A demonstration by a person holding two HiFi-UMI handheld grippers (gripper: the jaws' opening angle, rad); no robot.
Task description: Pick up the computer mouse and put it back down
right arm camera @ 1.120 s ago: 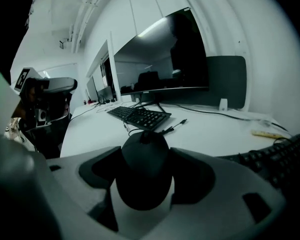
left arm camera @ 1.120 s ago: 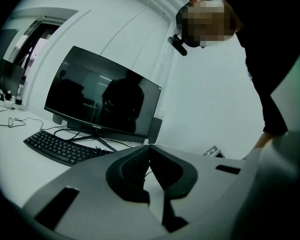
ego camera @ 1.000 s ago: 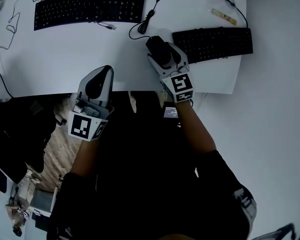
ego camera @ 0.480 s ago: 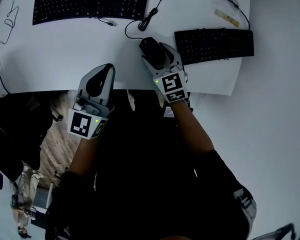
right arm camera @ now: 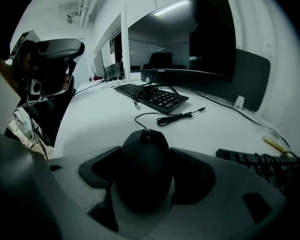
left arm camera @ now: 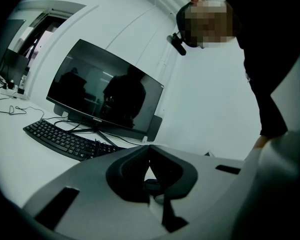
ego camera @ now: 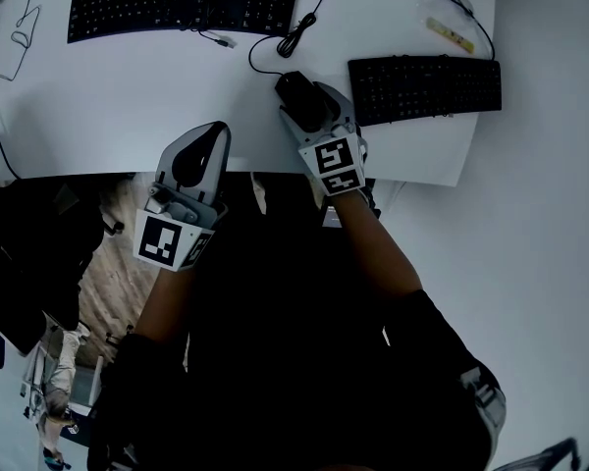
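Head view, centre of frame: the right gripper (ego camera: 308,107) is held over the near part of the white desk (ego camera: 118,96). Its jaws are set moderately apart and closed against both sides of the black computer mouse (ego camera: 294,89). In the right gripper view the mouse is seen filling the gap between the two dark pads, nose pointing away from the camera. Whether its underside touches the desk cannot be told.

The mouse's cable (ego camera: 296,35) is seen running up the frame to a coiled bundle with a plug at its end, just below the large keyboard.

The left gripper (ego camera: 204,147) is held at lower left of centre, across the desk's near edge, well apart from the mouse. In the left gripper view its jaws are seen brought together, tips meeting, with nothing gripped between them.

A long black keyboard (ego camera: 182,3) is noted along the top of the head view. A second keyboard (ego camera: 427,84) lies at right, just beside the right gripper. A small yellow object (ego camera: 444,34) lies above it. A dark monitor (left arm camera: 105,91) is seen in the upper left of the left gripper view.
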